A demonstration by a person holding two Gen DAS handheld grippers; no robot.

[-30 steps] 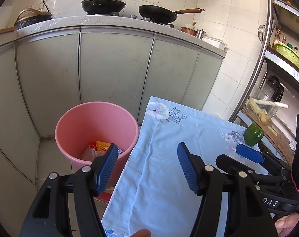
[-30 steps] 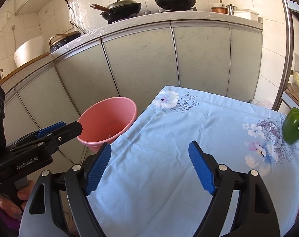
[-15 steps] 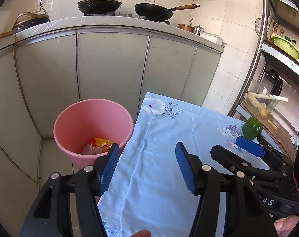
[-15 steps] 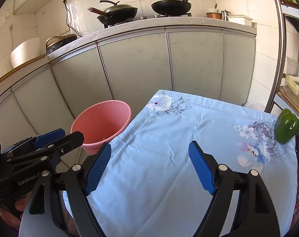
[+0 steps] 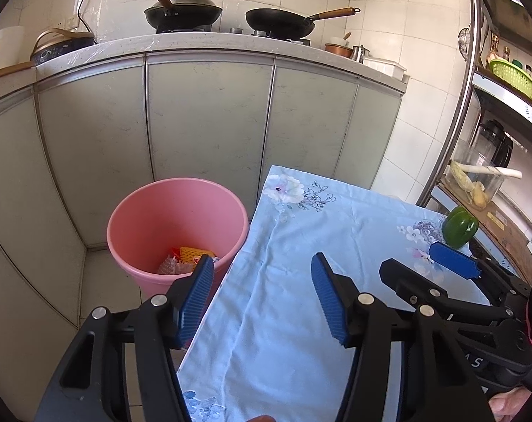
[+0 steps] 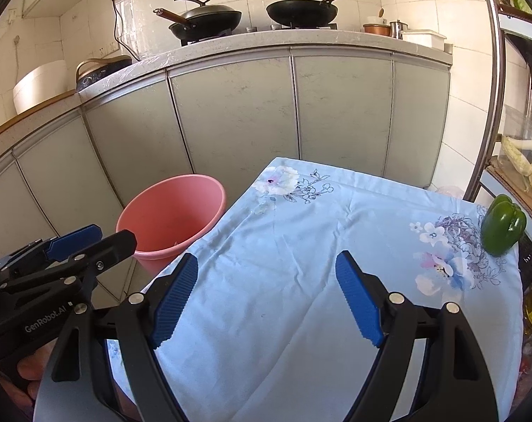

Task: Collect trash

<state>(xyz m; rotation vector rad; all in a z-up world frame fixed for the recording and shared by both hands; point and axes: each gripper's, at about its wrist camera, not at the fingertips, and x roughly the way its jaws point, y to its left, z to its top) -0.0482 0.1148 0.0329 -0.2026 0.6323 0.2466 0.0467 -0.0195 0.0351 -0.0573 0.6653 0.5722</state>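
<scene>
Both grippers have drawn back and risen a little over the last second, so more of the cloth (image 6: 301, 246) shows. Left gripper (image 5: 262, 295) and right gripper (image 6: 266, 295) hang released, jaws spread and holding nothing, probably because the drop is done. Trash (image 5: 185, 258) lies at the bottom of the bucket (image 5: 142, 218), below and ahead of the left jaws, beside the table edge. A pepper (image 6: 503, 225) sits at the far right, well apart; no other litter shows on the cloth.

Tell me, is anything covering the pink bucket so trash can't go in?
No. The bucket has no lid, its mouth is open, and some trash already lies at the bottom. Both grippers, left and right, are open and hold nothing.
</scene>
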